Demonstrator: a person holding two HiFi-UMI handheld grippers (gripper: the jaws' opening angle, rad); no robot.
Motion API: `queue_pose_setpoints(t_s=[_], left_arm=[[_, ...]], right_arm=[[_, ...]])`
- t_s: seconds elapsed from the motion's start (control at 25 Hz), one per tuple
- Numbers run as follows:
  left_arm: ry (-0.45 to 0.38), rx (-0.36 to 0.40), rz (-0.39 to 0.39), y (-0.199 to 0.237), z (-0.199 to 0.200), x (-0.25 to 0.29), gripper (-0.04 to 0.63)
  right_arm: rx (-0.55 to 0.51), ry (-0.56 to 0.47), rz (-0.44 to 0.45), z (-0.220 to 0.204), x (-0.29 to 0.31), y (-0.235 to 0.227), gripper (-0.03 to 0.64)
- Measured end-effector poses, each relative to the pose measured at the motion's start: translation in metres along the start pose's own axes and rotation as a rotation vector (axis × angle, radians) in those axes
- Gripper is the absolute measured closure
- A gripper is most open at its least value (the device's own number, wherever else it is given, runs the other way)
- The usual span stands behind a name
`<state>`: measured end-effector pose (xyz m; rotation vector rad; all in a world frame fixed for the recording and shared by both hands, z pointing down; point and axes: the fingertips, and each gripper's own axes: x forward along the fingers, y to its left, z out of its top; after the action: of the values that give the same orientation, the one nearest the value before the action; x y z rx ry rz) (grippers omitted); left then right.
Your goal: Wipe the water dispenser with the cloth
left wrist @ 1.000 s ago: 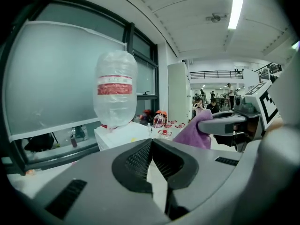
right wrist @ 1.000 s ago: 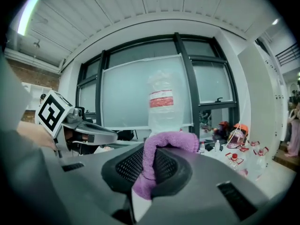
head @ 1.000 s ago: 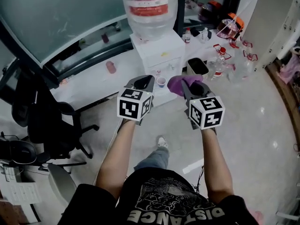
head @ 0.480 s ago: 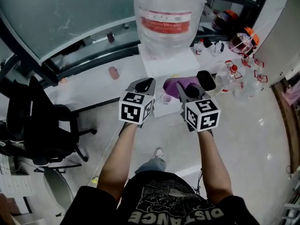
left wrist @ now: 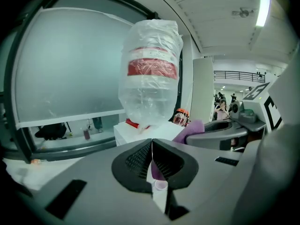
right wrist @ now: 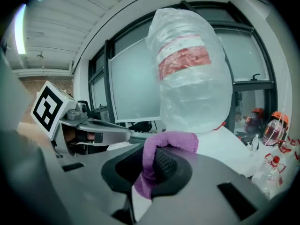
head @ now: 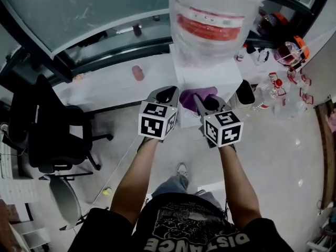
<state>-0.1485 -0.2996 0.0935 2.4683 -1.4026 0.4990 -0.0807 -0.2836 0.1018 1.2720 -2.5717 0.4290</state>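
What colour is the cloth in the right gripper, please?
The cloth is purple, clearest in right gripper view.

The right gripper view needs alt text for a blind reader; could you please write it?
The right gripper is shut on a purple cloth, held in front of a white water dispenser topped by a plastic-wrapped bottle with a red label. Large windows stand behind it.

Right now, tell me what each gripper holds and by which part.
The right gripper is shut on the purple cloth, pinched across a fold, with one end draped over a jaw. The left gripper is shut on nothing.
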Motion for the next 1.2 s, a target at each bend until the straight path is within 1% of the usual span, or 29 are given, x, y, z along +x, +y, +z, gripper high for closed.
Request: queue_pose_setpoints(t_s=[0.2,0.4,0.6,0.92,1.2], left_arm=[[0.016,-0.004,0.037,0.001,-0.012,0.004,0.568],[0.027,-0.007,0.081,-0.008,-0.022,0.01,0.568],[0.043,-0.028,0.122,-0.015,-0.038,0.016,0.568],[0.053,-0.053,0.158,-0.033,-0.058,0.031,0.568],[0.04,-0.069,0.179,-0.05,-0.062,0.047,0.568]], right_arm=[[0.059,0.01,0.076,-0.021,0.027,0.009,0.575],[0.11,0.01,0.153,-0.038,0.049,0.006,0.575],[0.139,0.022,0.205,-0.054,0.064,0.002,0.575],[0.135,0.028,0.234,-0.069,0.067,-0.023,0.575],[0.138,0.018,0.217,-0.074,0.055,-0.054,0.575]])
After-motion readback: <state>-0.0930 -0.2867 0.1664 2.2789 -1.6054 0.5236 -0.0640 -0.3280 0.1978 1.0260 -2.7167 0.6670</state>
